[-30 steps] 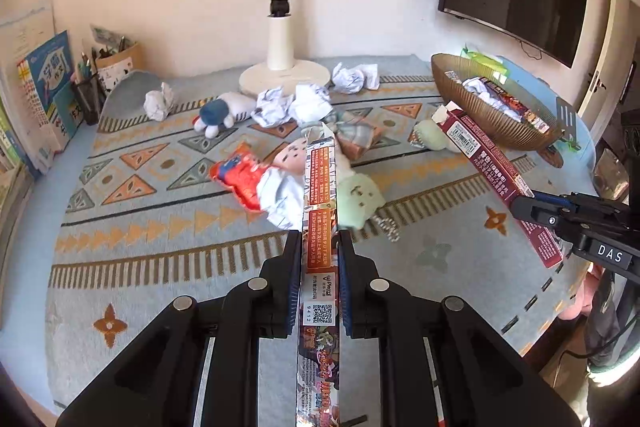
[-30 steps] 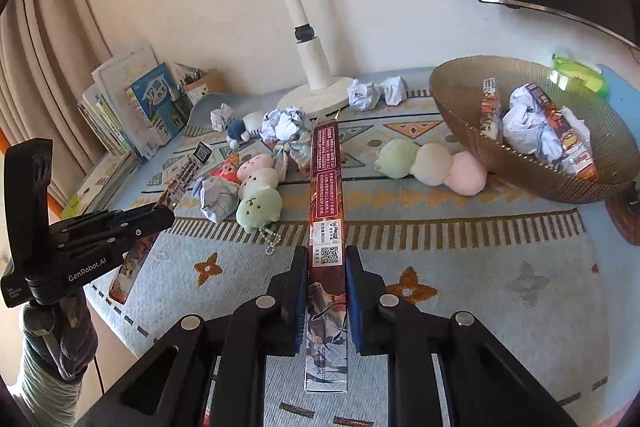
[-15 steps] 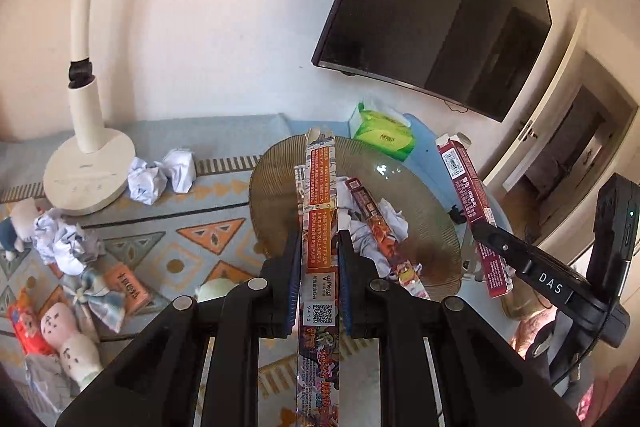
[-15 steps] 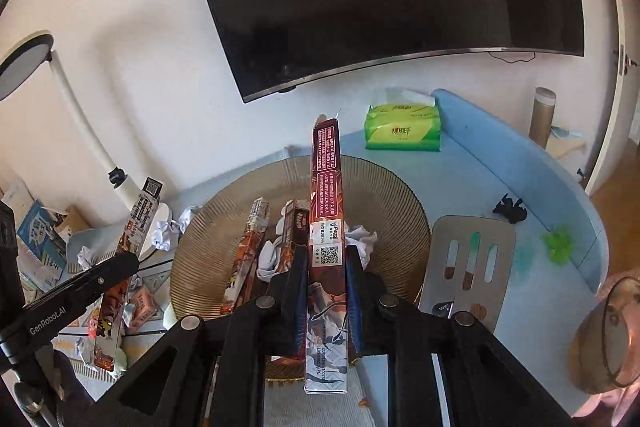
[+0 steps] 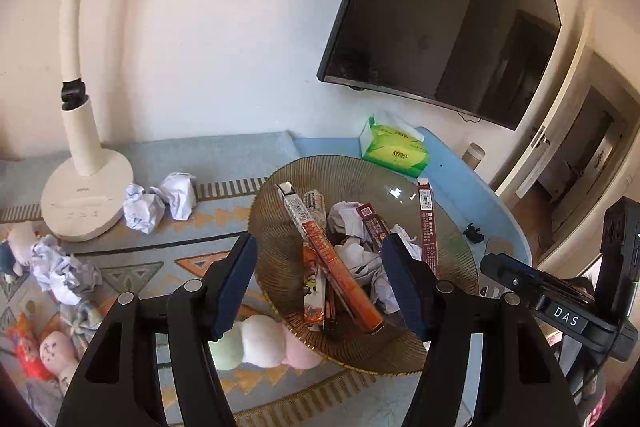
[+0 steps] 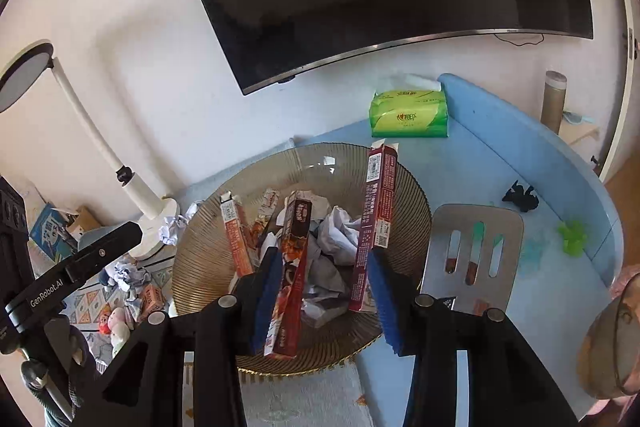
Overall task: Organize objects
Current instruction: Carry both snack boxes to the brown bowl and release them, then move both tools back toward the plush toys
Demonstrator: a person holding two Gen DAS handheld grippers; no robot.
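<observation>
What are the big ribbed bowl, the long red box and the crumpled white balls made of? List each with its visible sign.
Ribbed bowl: likely tinted glass or clear plastic; the blue surface shows through its glossy, amber, ribbed wall.
Long red box: thin printed cardboard, with folded end flaps, sharp creases and a barcode label.
Crumpled white balls: paper, matte, with sharp irregular wrinkles.

At frame centre, the right gripper (image 6: pixel 324 291) gapes over the ribbed bowl (image 6: pixel 404 187); a maroon box (image 6: pixel 374 227) apparently leans inside among crumpled paper (image 6: pixel 340 235).
</observation>
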